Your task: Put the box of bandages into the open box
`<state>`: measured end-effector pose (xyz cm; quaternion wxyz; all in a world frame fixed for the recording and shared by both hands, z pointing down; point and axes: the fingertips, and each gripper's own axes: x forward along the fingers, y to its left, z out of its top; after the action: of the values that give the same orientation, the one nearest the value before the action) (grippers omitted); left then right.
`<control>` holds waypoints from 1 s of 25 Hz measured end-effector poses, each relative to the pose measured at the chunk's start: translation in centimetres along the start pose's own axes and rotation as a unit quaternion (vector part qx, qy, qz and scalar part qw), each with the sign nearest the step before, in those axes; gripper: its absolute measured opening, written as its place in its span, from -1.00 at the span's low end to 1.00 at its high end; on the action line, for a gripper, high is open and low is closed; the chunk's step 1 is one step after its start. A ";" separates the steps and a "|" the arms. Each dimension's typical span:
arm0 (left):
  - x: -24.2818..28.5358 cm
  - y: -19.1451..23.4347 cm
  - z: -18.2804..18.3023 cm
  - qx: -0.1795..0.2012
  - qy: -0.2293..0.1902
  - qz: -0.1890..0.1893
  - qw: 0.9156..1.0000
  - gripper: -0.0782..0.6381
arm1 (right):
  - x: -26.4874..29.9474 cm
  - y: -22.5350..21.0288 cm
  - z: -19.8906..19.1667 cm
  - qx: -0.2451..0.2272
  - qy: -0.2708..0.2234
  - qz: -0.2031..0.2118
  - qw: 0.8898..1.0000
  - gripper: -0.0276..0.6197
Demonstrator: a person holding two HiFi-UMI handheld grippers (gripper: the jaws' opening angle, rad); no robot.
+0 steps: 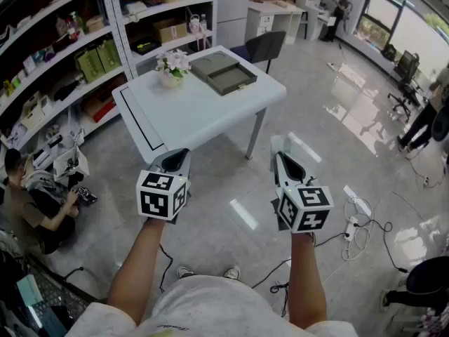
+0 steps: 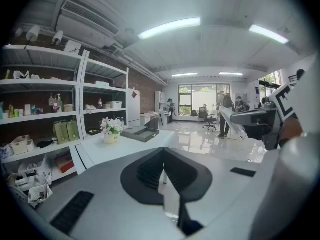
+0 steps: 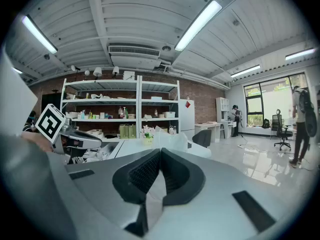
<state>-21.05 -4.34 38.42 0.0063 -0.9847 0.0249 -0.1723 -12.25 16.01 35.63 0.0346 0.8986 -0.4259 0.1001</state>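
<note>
An open grey box lies at the far right of a white table, and shows in the left gripper view as a flat box too. Beside it stands a pot of white flowers. No box of bandages can be made out in any view. My left gripper and right gripper hang over the floor in front of the table, well short of it. The left gripper's jaws are shut with nothing between them. The right gripper is shut and empty as well.
Metal shelves packed with goods run along the left behind the table. A person crouches on the floor at the lower left. A dark chair stands behind the table. Cables and a power strip lie on the floor at right.
</note>
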 end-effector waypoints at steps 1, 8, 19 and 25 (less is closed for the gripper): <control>0.2 -0.5 0.1 0.000 0.000 -0.001 1.000 -0.78 | -0.2 -0.4 -0.1 0.000 0.002 0.000 1.000 -0.90; 1.6 -2.6 0.2 0.002 0.002 0.005 1.000 -0.78 | -0.8 -2.6 -0.9 -0.006 0.013 0.015 1.000 -0.90; 4.4 -2.6 0.9 0.000 0.002 0.019 1.000 -0.78 | 1.6 -4.5 -1.4 -0.001 0.014 0.037 0.999 -0.90; 8.3 -1.2 1.5 -0.002 0.002 0.015 1.000 -0.78 | 5.2 -6.1 -1.4 0.000 0.020 0.038 0.999 -0.90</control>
<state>-12.69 -3.58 39.86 0.0072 -0.9838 0.0400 -0.1745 -4.53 16.16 38.26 0.0394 0.8795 -0.4592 0.1188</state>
